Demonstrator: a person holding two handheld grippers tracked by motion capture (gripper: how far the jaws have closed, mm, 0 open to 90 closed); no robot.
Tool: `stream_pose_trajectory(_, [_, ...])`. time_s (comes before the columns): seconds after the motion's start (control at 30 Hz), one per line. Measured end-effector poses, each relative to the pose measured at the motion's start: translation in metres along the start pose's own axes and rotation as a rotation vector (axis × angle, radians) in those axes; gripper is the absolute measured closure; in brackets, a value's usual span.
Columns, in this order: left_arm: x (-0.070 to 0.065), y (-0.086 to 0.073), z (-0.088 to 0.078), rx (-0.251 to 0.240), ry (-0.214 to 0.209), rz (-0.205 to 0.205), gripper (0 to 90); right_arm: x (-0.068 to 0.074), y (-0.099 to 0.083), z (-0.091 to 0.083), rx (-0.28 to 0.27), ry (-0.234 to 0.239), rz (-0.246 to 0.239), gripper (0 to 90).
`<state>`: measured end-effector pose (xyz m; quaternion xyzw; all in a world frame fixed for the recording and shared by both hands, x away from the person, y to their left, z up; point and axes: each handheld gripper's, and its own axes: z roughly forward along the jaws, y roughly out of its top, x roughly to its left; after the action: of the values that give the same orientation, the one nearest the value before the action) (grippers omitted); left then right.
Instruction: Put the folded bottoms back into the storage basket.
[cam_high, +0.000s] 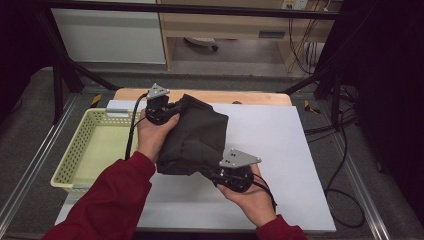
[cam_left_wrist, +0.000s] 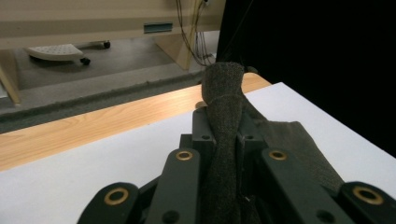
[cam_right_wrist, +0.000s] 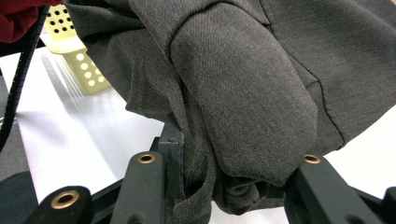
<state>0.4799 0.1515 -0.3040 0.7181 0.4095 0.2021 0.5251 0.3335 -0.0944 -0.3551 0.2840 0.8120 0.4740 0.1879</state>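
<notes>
Closest to me are the person's red sleeves (cam_high: 107, 200), coming in from the near edge, each hand wrapped round a tool. The right tool (cam_high: 220, 172) sits low and near, with its grey three-cornered plate on top, and its jaws are clamped partway on a thick fold of the dark grey cloth (cam_high: 195, 135). In the right gripper view that cloth (cam_right_wrist: 243, 93) bulges between and over the two black jaws, bunched into a rounded wad where they pinch it.

The left tool (cam_high: 172, 107) is farther off, toward the far side of the worktop, and it too has the cloth. In the left gripper view its jaws are pressed tight together on a narrow rolled edge of the fabric (cam_left_wrist: 224, 126), which stands up as a ridge between them and runs away across the sheet.

So the garment hangs between the two tools, gathered and sagging in the middle, above the white sheet (cam_high: 280, 145) that covers the worktop (cam_high: 210, 95). I cannot tell whether its lowest fold touches the sheet.

To the left, just beside the left forearm, stands a pale yellow perforated basket (cam_high: 75, 150); a corner of it (cam_right_wrist: 81, 56) appears behind the cloth in the right gripper view. Black cables (cam_high: 345, 150) trail over the floor at the right.
</notes>
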Motion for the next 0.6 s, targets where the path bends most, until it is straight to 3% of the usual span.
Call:
stream_pose_trajectory(0.3, [0.026, 0.007, -0.024, -0.027, 0.039, -0.019, 82.2, 0.010, 0.027, 0.022, 0.001, 0.031, -0.048, 61.1])
stream_pose_trajectory(0.43, [0.038, 0.011, -0.034, -0.036, 0.059, -0.031, 82.3, 0.010, 0.036, 0.028, -0.008, 0.066, -0.020, 61.0])
stream_pose_trajectory(0.6, [0.051, 0.015, -0.043, -0.054, 0.082, -0.034, 82.3, 0.012, 0.050, 0.039, -0.009, 0.068, -0.048, 61.0])
